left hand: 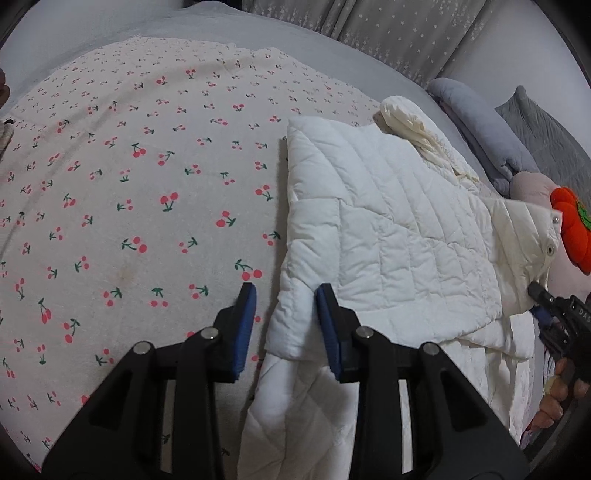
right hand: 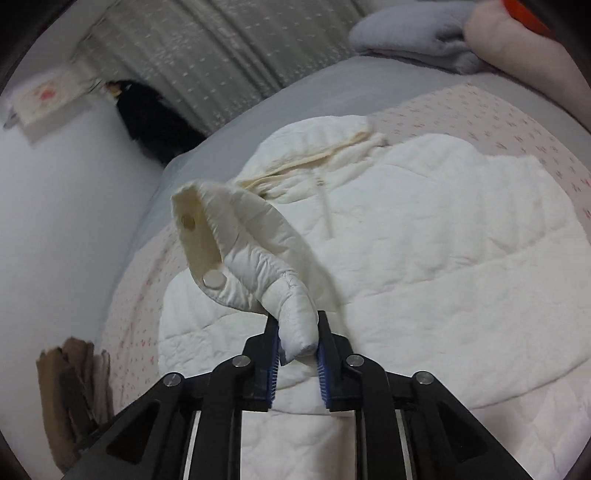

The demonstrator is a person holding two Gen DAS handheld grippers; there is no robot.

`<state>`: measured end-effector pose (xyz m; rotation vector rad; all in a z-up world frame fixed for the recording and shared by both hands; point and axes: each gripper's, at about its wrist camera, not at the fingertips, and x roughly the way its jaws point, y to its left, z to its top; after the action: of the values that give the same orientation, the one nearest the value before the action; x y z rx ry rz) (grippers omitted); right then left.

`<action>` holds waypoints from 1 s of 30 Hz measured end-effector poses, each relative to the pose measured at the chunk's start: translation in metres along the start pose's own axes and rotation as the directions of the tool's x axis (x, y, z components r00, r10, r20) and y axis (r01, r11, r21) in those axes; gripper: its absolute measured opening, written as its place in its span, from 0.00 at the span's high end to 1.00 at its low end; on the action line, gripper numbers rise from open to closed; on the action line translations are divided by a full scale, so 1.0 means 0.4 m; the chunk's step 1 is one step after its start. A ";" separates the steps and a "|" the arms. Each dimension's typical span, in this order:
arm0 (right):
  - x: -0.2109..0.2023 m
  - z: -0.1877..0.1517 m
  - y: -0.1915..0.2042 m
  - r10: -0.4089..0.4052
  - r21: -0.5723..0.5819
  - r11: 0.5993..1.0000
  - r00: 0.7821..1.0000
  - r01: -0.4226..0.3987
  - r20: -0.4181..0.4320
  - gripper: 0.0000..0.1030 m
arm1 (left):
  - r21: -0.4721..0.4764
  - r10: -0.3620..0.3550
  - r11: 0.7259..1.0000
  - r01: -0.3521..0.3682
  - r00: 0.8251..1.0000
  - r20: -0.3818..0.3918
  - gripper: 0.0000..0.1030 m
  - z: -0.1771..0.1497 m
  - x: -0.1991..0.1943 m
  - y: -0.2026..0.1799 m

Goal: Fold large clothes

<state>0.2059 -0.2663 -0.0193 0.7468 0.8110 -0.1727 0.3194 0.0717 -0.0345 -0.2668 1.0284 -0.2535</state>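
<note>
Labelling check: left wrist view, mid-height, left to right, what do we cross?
Cherry-print sheet → white quilted jacket → snap-button placket → orange plush toy.

This is a bedroom in a home. A bed (left hand: 55, 44) fills most of both views, its grey sheet covered by a cream spread printed with red cherries (left hand: 147, 177). At the bed's far edge hang grey curtains dotted with small white stars (left hand: 388, 33). Beside them, at one end of the bed, lie a folded grey blanket (left hand: 484, 129), a quilted grey pillow (left hand: 546, 136) and a pale pink cushion (right hand: 524, 48).
</note>
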 end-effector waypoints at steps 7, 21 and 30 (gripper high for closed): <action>-0.008 0.040 -0.229 0.240 0.383 0.892 0.969 -0.241 0.052 0.37 | 0.021 -0.036 0.999 0.034 0.993 0.110 0.65 0.000 -0.043 -0.021; -0.086 0.050 -0.060 0.022 0.008 1.000 0.984 -0.024 0.178 0.94 | 0.167 -0.174 0.975 0.150 0.975 0.141 0.65 -0.020 -0.027 -0.120; -0.037 -0.020 -0.163 -0.257 -0.040 0.966 0.966 0.257 0.009 0.94 | 0.243 -0.125 0.964 0.109 0.991 0.050 0.65 -0.055 0.037 -0.145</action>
<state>0.1639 -0.3110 -0.0475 0.6003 0.9036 -0.3889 0.3028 0.0101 -0.0381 -0.1153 0.9085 -0.4704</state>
